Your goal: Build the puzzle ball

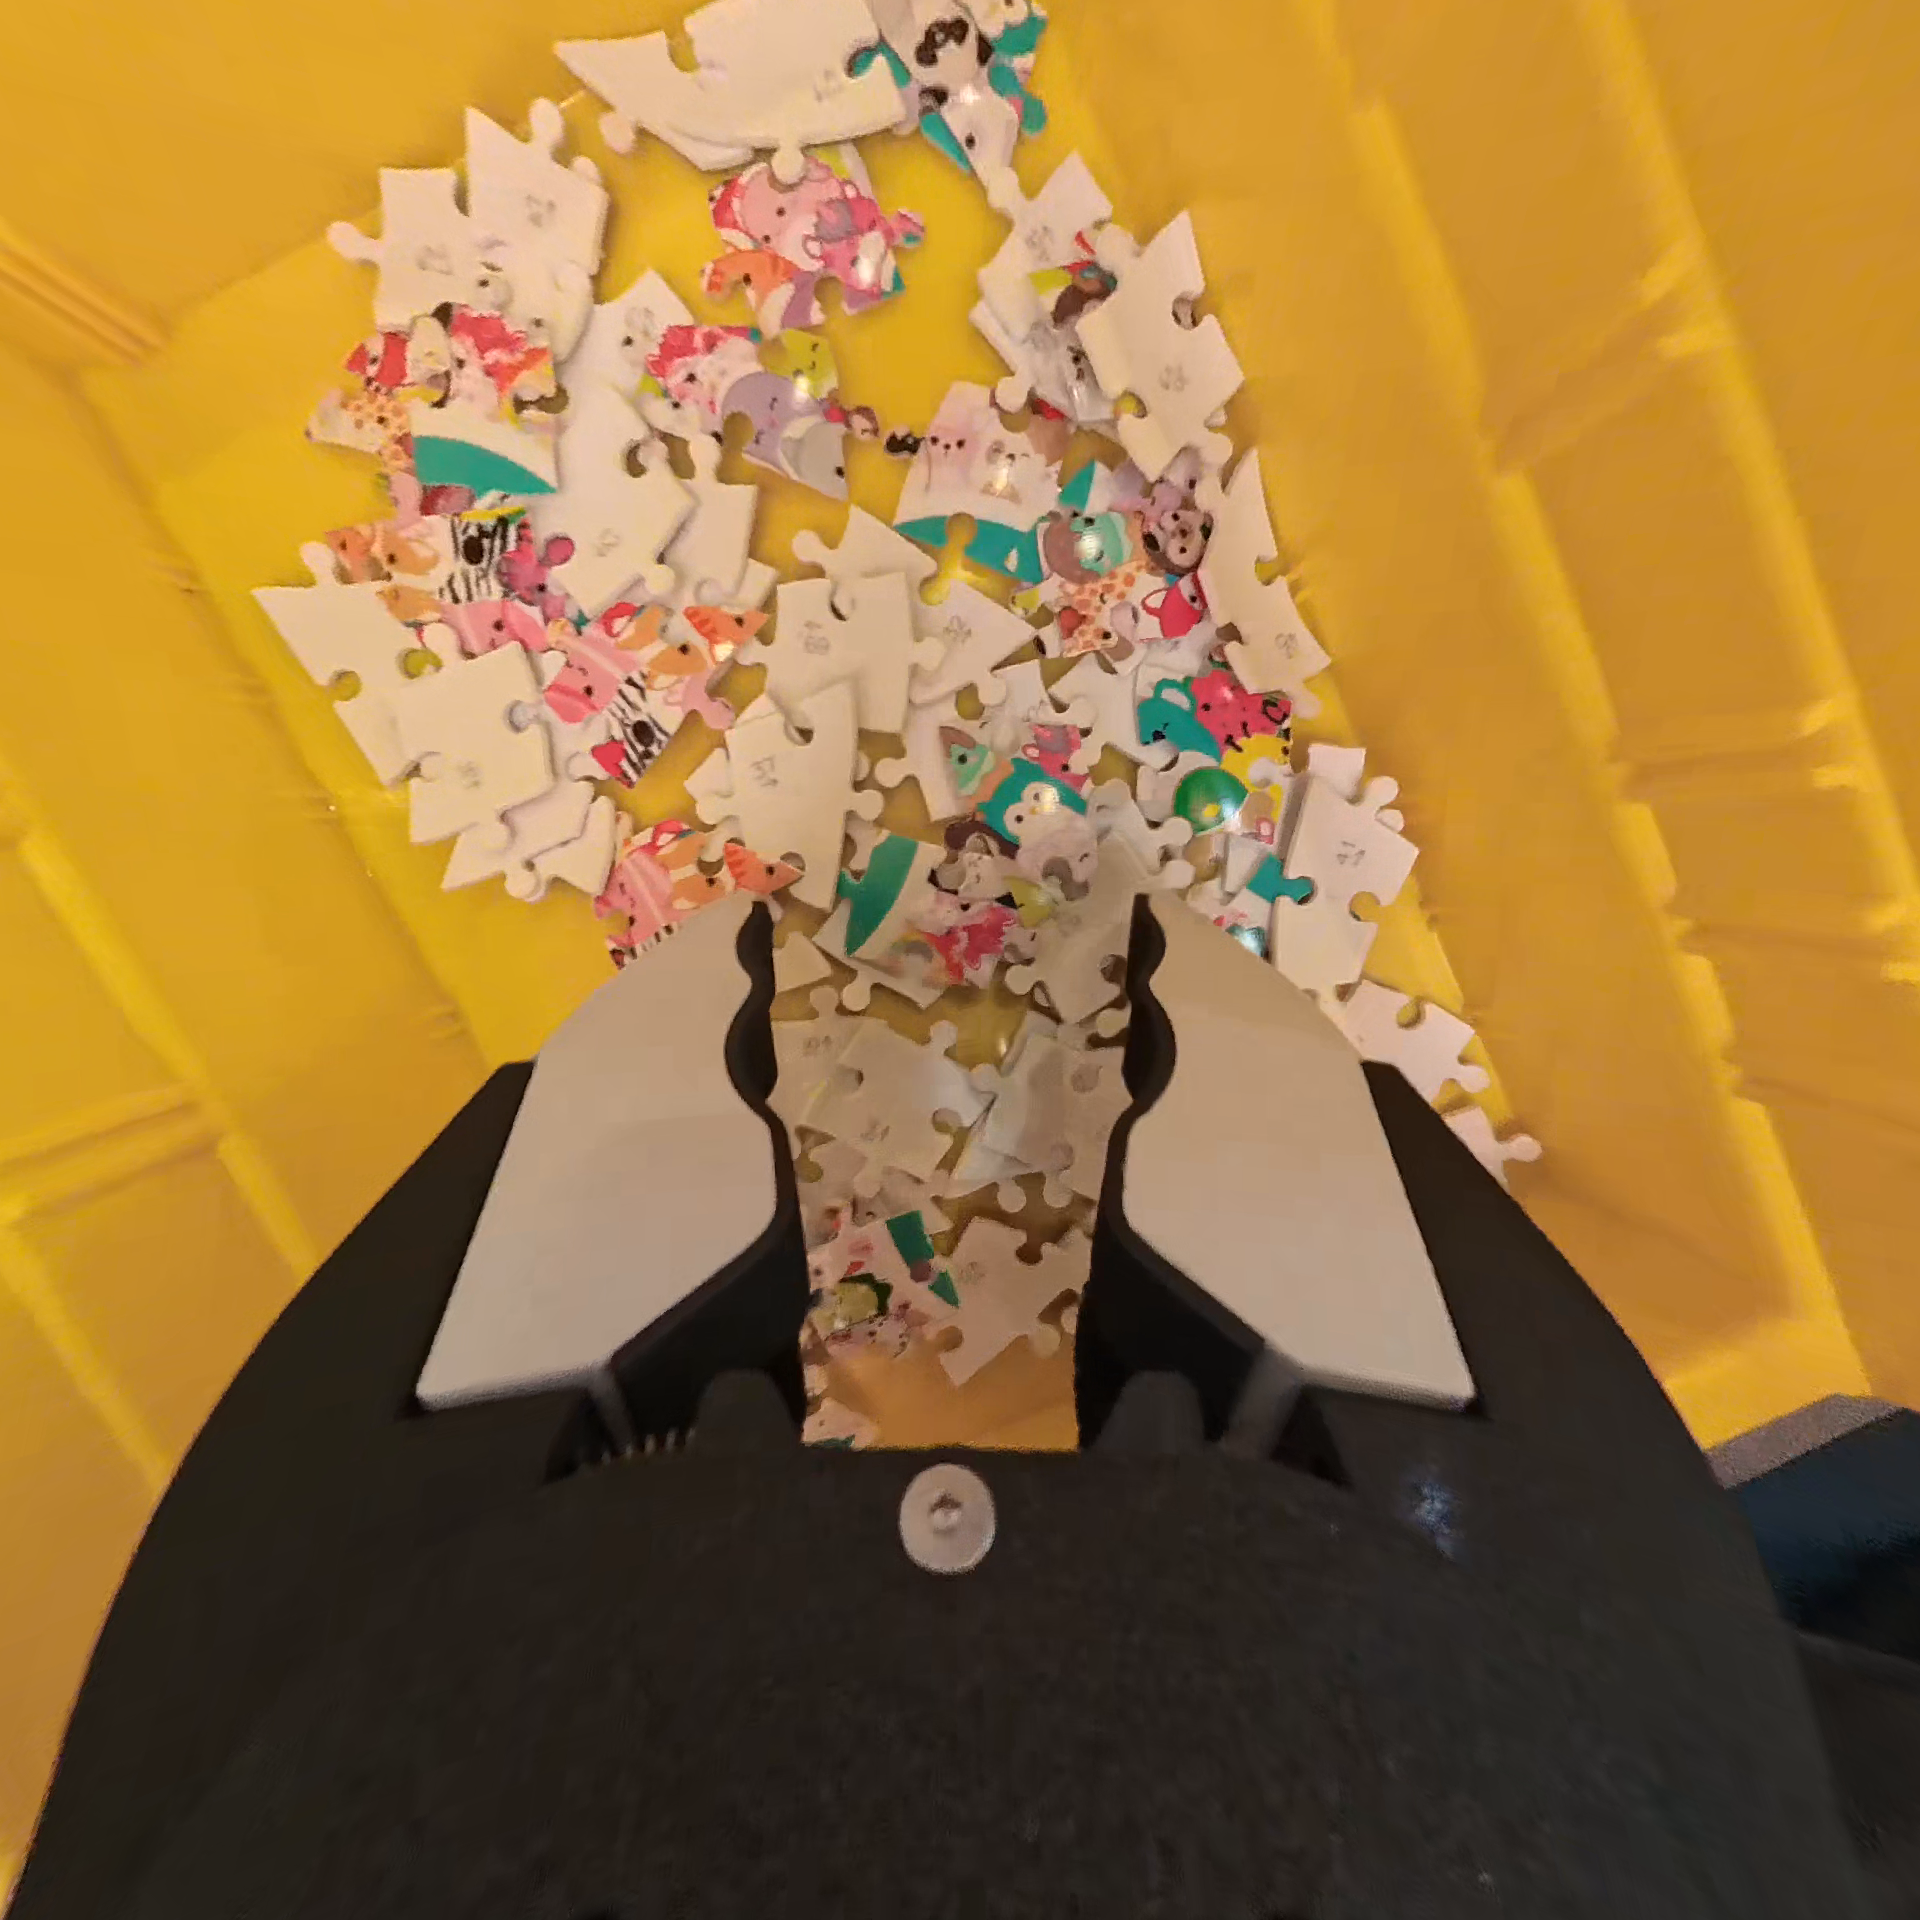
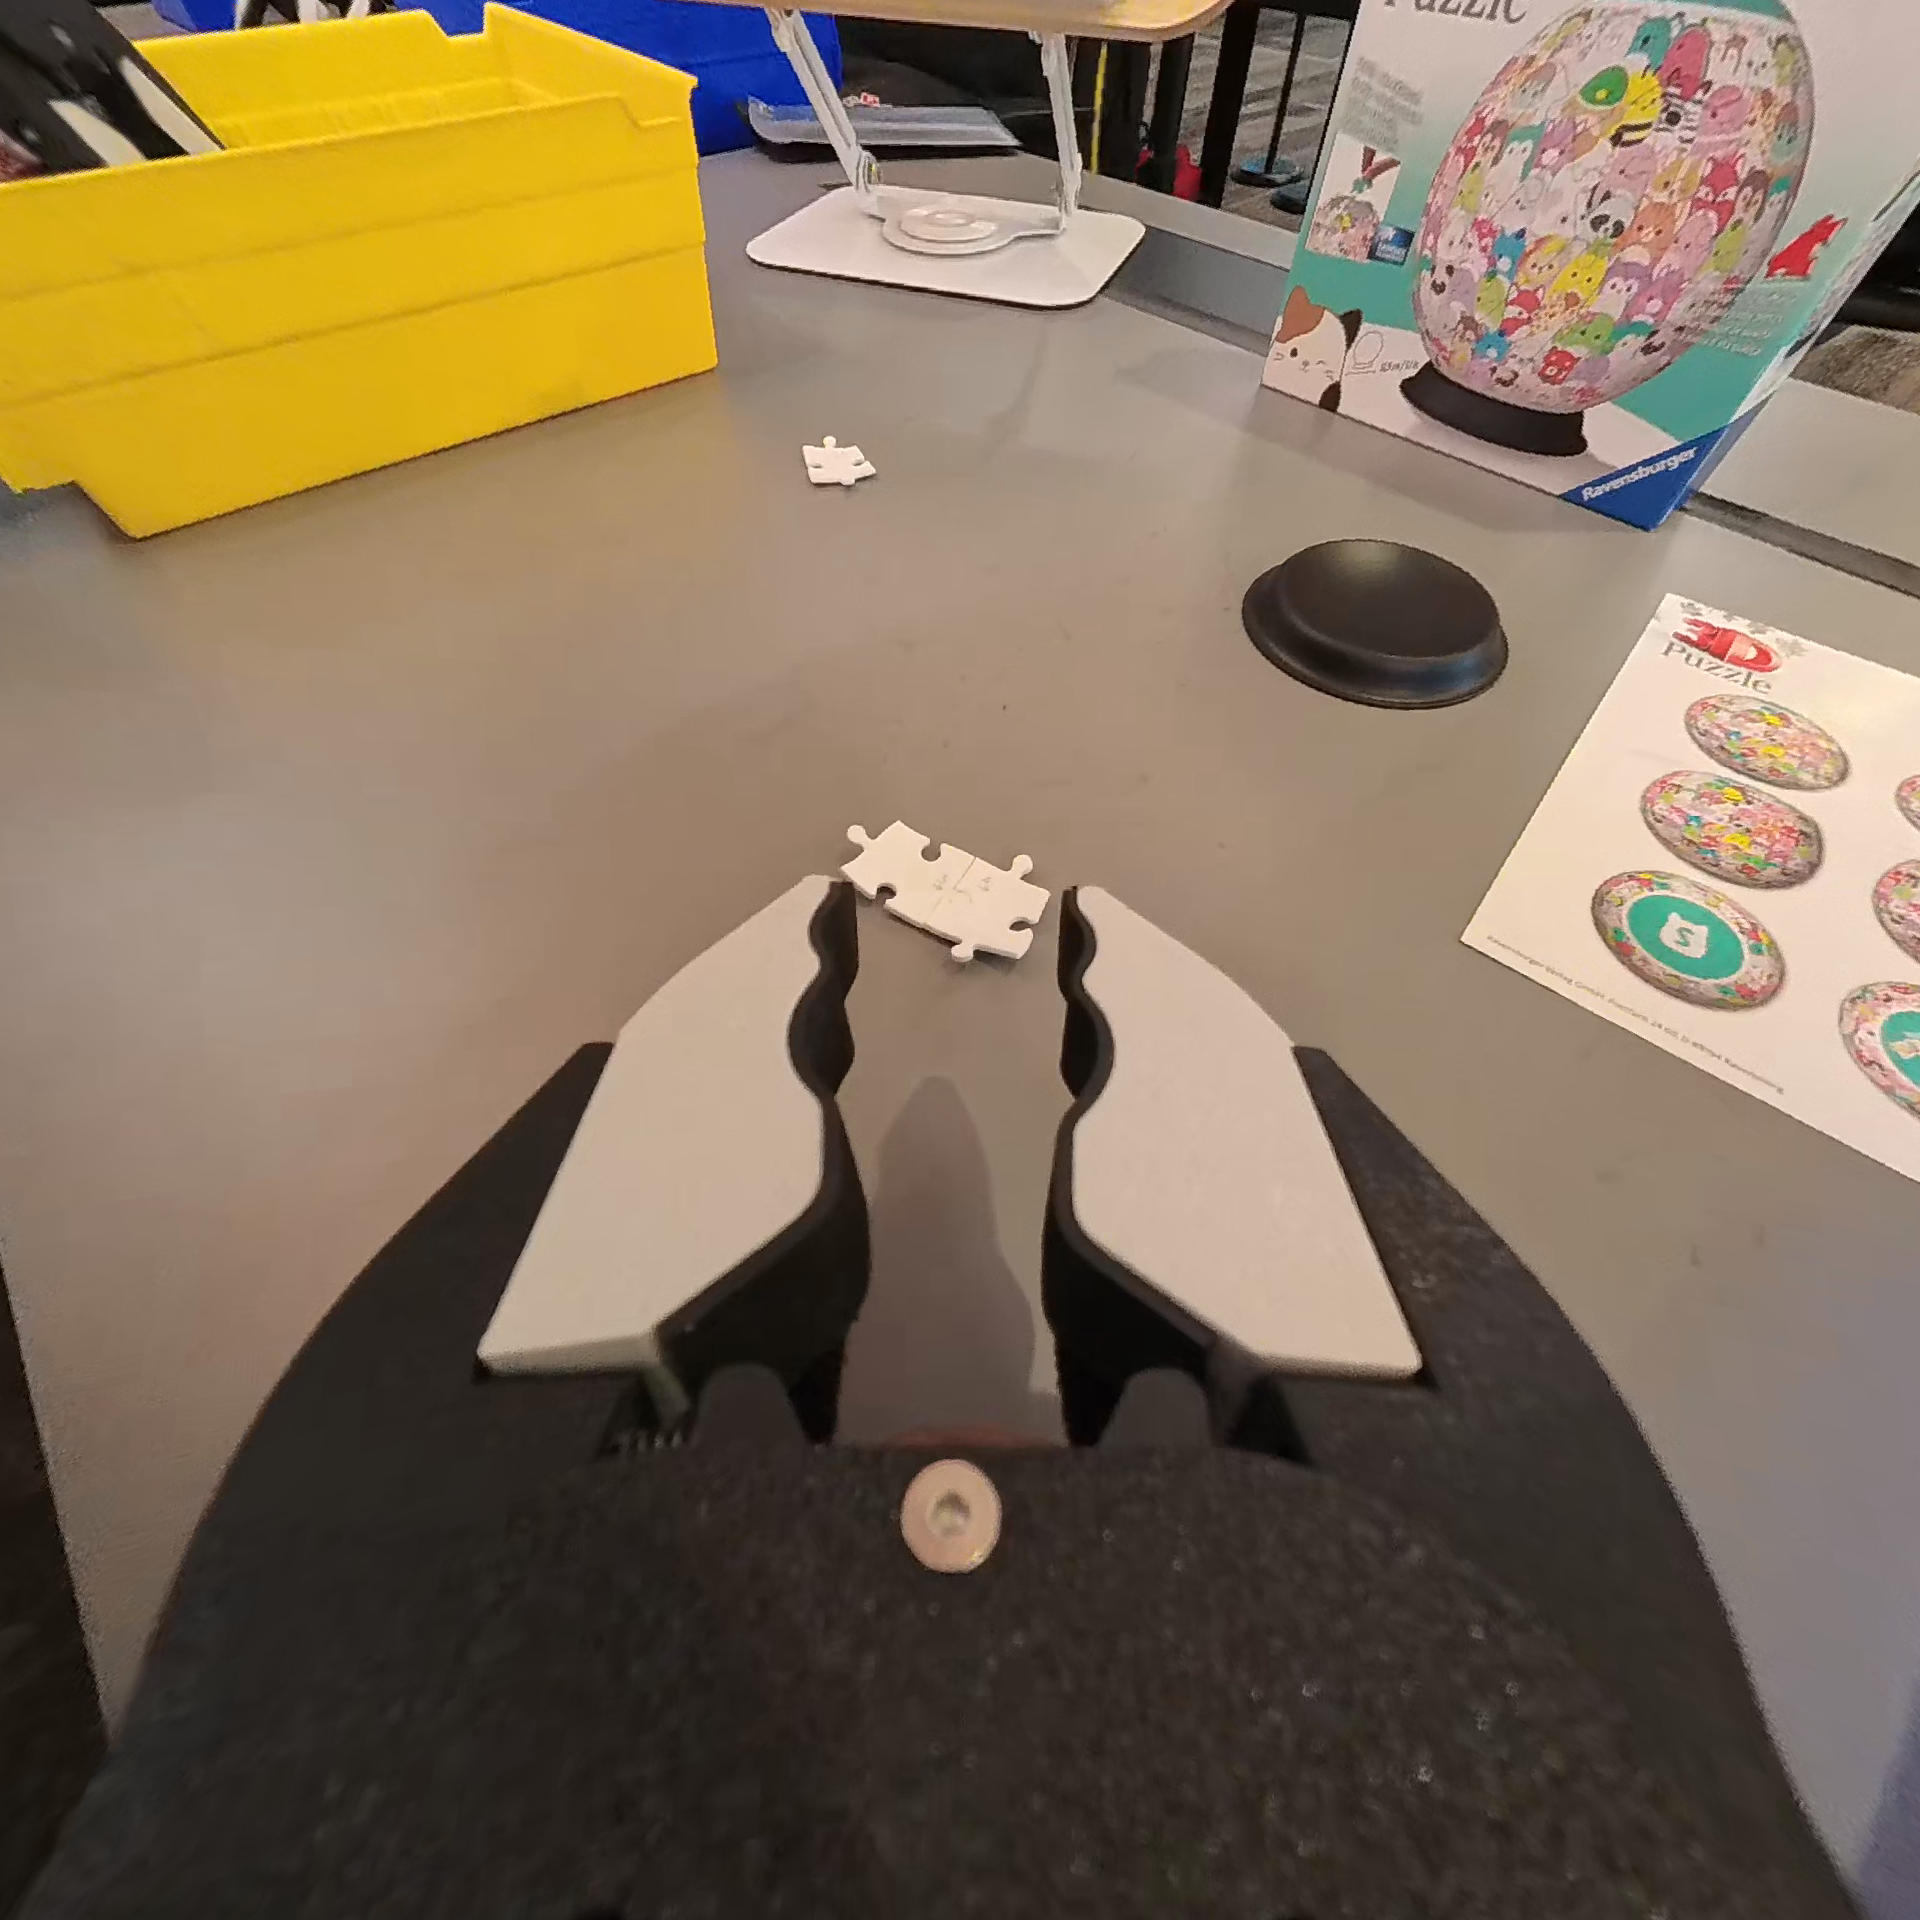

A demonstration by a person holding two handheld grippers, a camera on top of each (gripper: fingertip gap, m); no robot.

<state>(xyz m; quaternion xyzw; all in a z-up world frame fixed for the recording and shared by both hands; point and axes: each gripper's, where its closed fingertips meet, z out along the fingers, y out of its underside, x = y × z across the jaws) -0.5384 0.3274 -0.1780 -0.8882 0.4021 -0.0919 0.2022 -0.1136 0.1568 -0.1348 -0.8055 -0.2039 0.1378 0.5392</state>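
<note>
My left gripper [image 1: 951,920] is open and empty, pointing down into a yellow bin [image 1: 1558,520] over a heap of loose puzzle pieces [image 1: 810,644], some face up with colourful prints, some white side up. My right gripper [image 2: 951,904] is open and empty just above the grey table [image 2: 416,831]. Two joined white pieces [image 2: 945,888] lie on the table right at its fingertips, between them. A single white piece [image 2: 837,460] lies farther off. The left gripper [image 2: 83,94] also shows in the right wrist view, inside the yellow bin [image 2: 364,291].
A black round stand [image 2: 1371,623] sits on the table to the right. An instruction sheet [image 2: 1714,883] lies at the right edge. The puzzle box [image 2: 1590,239] stands at the back right. A white tablet stand [image 2: 945,239] is at the back. About 45 cm separates my left fingertips from my right.
</note>
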